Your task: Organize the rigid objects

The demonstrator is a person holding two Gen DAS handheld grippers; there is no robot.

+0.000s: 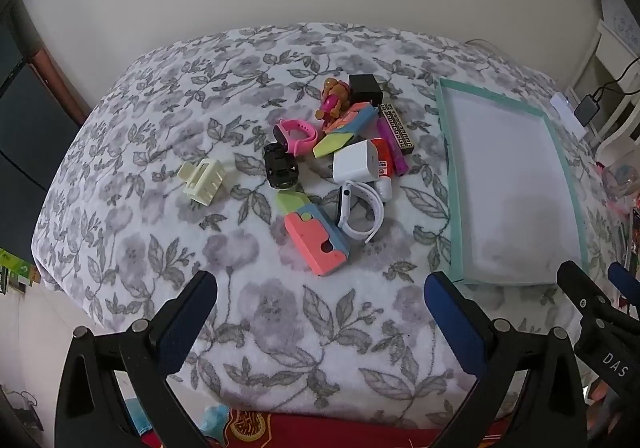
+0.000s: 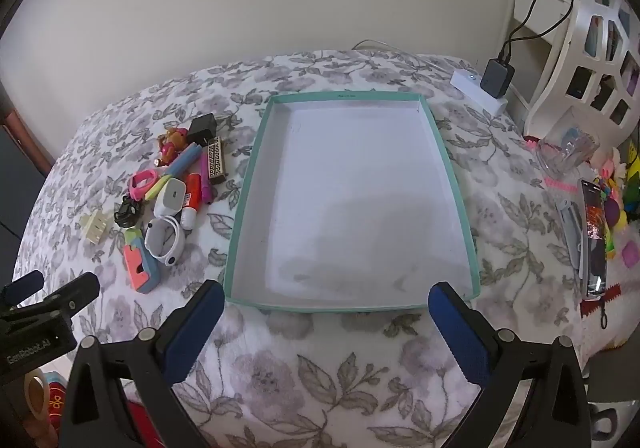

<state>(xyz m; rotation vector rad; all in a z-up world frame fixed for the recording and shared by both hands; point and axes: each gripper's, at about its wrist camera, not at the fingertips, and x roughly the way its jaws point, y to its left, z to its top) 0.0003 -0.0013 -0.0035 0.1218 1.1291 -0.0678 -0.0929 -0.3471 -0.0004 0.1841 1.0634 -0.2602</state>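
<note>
Both tongs, left (image 1: 320, 296) and right (image 2: 326, 306), gape wide and empty above the bed (image 1: 120, 176). The toys (image 1: 332, 168) lie heaped left of the empty tray (image 2: 452, 176), likely their destination, within easy reach.

My work sits on a flowered blanket (image 2: 320, 376) against a plain wall (image 2: 240, 0). At the far right corner a black charger (image 2: 497, 78) is plugged into a white power strip (image 2: 476, 88), beside a white shelf (image 2: 592, 32). A phone (image 2: 594, 232) lies along the right edge.
</note>
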